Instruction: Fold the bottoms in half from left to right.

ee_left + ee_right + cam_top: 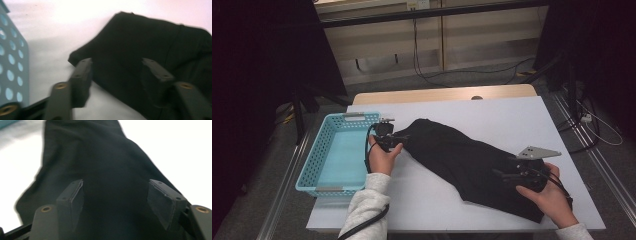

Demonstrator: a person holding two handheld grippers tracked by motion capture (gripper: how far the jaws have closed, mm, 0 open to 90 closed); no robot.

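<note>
High view. A black garment (464, 162) lies spread on the white surface (517, 120), running from about 10 o'clock to 4 o'clock across its middle. A light-blue perforated basket (334, 152) stands at the 9 o'clock edge, just beside the garment's upper-left end. The left claw (393, 141) is placed at that upper-left end; the right claw (501, 175) rests over the lower-right end, well apart from the left.

Left gripper view. The left claw (117, 72) is spread wide, with one jaw at the garment's corner edge and the other over the cloth; nothing is clamped. The basket wall (12, 72) is seen at 9 o'clock. The picture is blurred, so contact between jaws and cloth cannot be confirmed.

Right gripper view. The right claw (116, 200) is likewise wide, both jaws poised over dark fabric (100, 165), with no fold pinched between them.

Handling. The garment is judged to be light, soft and limp; it will sag and drape when lifted, and is not fragile. A hold should be taken on an edge or a raised fold at each end, so that a layer is gathered between the pads. A single-point hold is expected to let the cloth trail and drag on the surface.
</note>
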